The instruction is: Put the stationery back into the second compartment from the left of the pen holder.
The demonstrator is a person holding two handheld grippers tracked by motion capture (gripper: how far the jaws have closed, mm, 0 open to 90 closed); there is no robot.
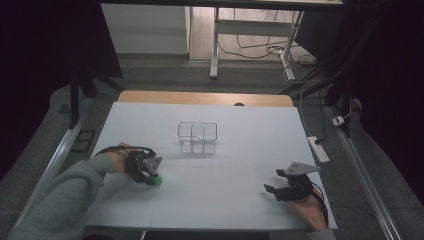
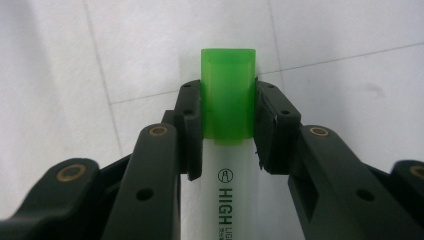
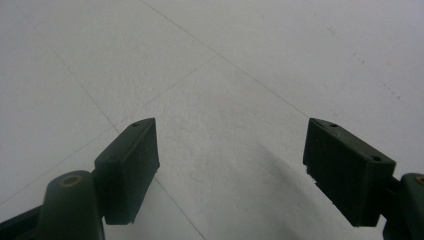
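Green-capped highlighter, white barrel printed "HIGH": clamped at the cap between the 2 black jaws of the left gripper, near the left edge of the white bench, toward the near side. Left forearm in a grey sleeve enters from the near left corner, hand behind the gripper, jaws angled down toward the bench surface. Right gripper: near the near right corner, held low over the bench, jaws wide apart, nothing between them, pointing left. Clear plastic compartment box: mid-bench, well apart from both grippers.
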